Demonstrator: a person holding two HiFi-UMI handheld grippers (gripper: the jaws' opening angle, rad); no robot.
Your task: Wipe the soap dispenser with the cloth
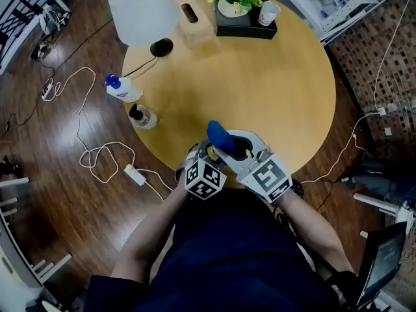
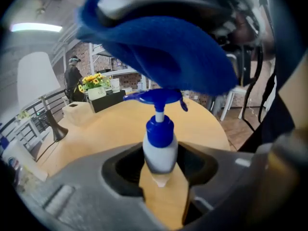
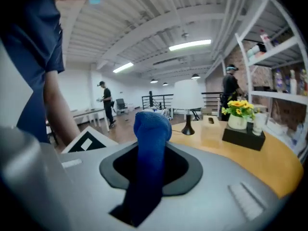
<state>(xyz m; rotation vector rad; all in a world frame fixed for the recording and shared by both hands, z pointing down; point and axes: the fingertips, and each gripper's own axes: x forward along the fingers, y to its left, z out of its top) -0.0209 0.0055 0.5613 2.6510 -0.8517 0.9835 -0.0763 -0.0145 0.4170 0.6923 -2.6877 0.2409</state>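
We hold the dispenser (image 2: 159,148) upright in our left hand-held gripper (image 2: 163,176), its jaws pressed to the white body under the blue pump. Our right hand-held gripper (image 3: 144,182) is clamped on the blue cloth (image 3: 150,134). The cloth's bunched end hangs right above the dispenser's pump head, touching or nearly so; we cannot tell which. The round wooden surface (image 1: 286,90) spreads below and beyond the dispenser. A lamp (image 1: 144,12) stands well beyond the dispenser.
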